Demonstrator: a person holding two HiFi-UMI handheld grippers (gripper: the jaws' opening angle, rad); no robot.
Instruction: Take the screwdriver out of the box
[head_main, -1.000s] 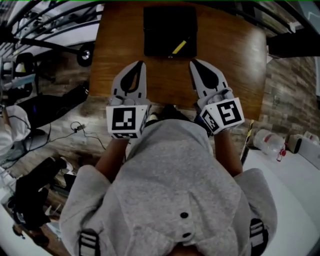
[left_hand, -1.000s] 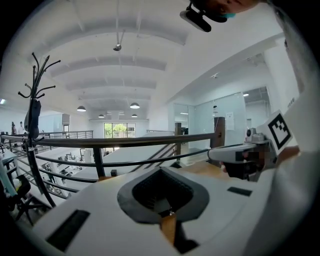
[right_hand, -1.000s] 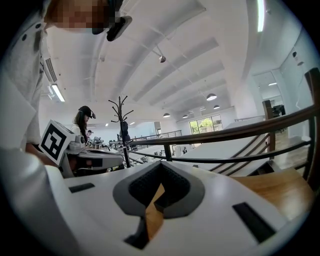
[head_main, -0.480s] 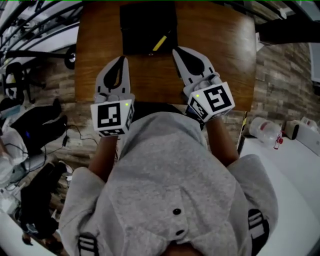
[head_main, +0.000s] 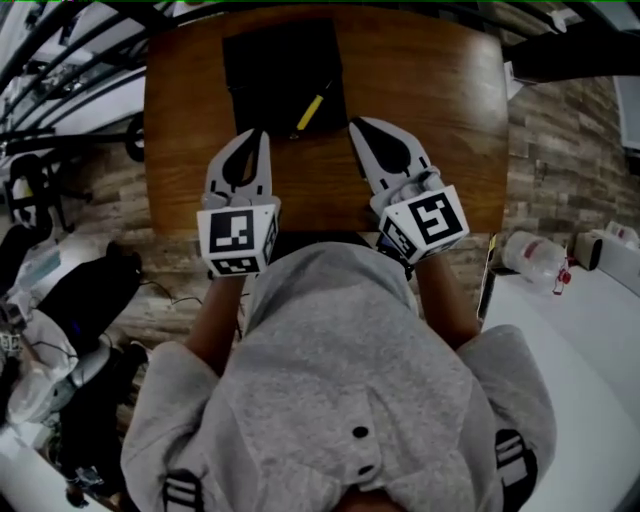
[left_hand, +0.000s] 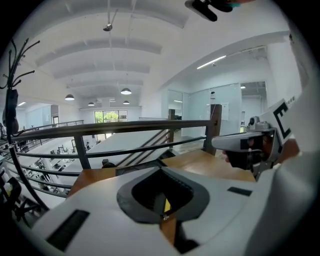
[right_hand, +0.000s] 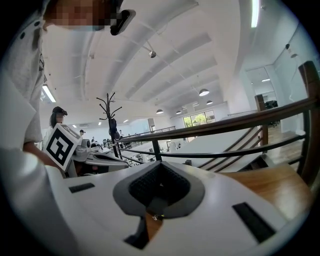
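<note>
The screwdriver (head_main: 311, 106) lies aslant inside the black box (head_main: 270, 70), near the box's near right corner. The box sits on the wooden worktop (head_main: 430, 90) against its far edge, left of centre. The tool looks light, stiff and slim, and its smooth yellow handle would likely roll or slip under a careless pinch. The best hold seems to be across the middle of that handle, coming from above so the low box wall does not get in the way. The left tongs (head_main: 262, 133) are closed tip to tip with nothing in them, and they hover just short of the box's near edge. The right tongs (head_main: 355, 123) also look closed and empty, just beside the box's near right corner. Only the head view lays out the box, the tool and both tongs together. The left gripper view gives merely a yellow sliver of the handle through the gap behind its meeting tips, plus the right tongs off to its right and a railing (left_hand: 125, 127) beyond the worktop's far edge. The right gripper view shows no box at all, only bare worktop, the railing and a coat stand (right_hand: 111, 120).
</note>
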